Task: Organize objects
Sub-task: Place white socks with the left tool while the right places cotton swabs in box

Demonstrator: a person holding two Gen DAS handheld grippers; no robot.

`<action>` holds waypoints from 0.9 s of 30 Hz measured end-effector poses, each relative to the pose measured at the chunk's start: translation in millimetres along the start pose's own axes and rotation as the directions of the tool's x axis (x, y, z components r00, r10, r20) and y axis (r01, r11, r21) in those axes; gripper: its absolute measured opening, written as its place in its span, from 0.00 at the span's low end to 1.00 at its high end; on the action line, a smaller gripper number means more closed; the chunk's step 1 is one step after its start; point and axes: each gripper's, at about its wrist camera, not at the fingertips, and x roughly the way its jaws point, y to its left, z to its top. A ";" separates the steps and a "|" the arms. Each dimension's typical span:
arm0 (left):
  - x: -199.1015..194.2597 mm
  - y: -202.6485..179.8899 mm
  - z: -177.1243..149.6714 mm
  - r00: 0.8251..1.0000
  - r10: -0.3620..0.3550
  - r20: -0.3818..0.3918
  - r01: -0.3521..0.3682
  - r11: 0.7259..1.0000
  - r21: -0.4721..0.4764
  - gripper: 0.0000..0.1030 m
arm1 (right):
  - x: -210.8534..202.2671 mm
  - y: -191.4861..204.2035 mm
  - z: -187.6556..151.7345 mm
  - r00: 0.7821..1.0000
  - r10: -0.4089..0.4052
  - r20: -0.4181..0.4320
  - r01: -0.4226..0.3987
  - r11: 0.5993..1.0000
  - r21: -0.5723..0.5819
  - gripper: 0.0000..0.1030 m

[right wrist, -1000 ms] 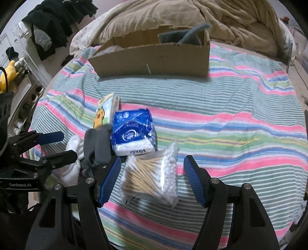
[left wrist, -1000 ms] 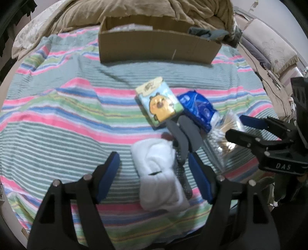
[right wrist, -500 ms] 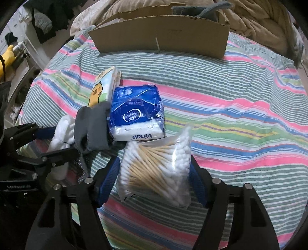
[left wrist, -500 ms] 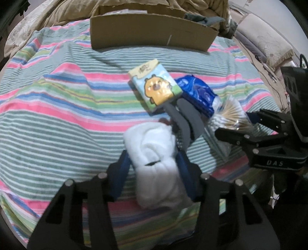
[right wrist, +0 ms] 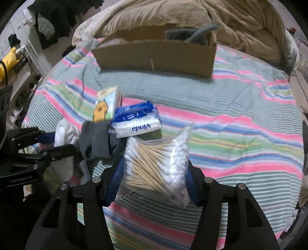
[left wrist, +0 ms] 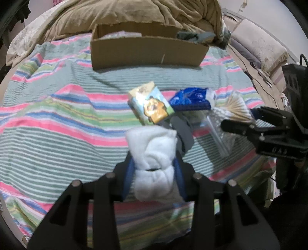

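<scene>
While my left gripper (left wrist: 155, 169) closes its jaws on the rolled white socks (left wrist: 154, 153), the blue pads already press into both sides of the bundle, which sits near the front edge of the striped bedspread (left wrist: 57, 125). Just behind it lies a grey sock (left wrist: 182, 132), touching the white bundle's right side. Beyond that I see the cartoon tissue pack (left wrist: 152, 105) standing tilted, with the blue Vinda tissue pack (right wrist: 136, 121) right beside it.

My right gripper (right wrist: 155, 173) is also closing, and its pads bear on the clear bag of cotton swabs (right wrist: 157, 163), whose top corner reaches up just in front of the Vinda pack. The grey sock lies between my two grippers, close to the left finger of the right one.

Farther back, the open cardboard box (right wrist: 154, 55) rests across the bedspread, well apart from the cluster of small items, with a grey-blue cloth (right wrist: 192, 34) sticking out of its right end. Nothing stands between the cluster and the box but bare striped fabric. Behind the box a tan duvet (left wrist: 134, 13) is heaped up.

Both grippers point steeply down at the bed, side by side, each visible at the edge of the other's view.
</scene>
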 end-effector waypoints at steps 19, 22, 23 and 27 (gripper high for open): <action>-31.7 16.8 53.8 0.988 -0.012 0.153 0.017 0.999 -0.030 0.39 | -45.0 -5.2 68.4 0.982 0.008 0.186 -0.008 1.000 0.003 0.59; -32.6 18.3 63.2 0.986 -0.018 0.165 0.024 0.999 -0.036 0.39 | -46.8 -9.7 79.3 0.980 0.007 0.200 -0.007 1.000 0.001 0.59; -32.3 18.1 65.0 0.986 -0.019 0.167 0.025 0.999 -0.035 0.39 | -46.9 -10.8 82.2 0.979 0.007 0.203 -0.008 1.000 0.000 0.59; -31.5 21.5 77.9 0.983 -0.020 0.181 0.027 0.999 -0.035 0.39 | -45.1 -14.6 94.8 0.977 0.005 0.212 -0.004 1.000 -0.002 0.59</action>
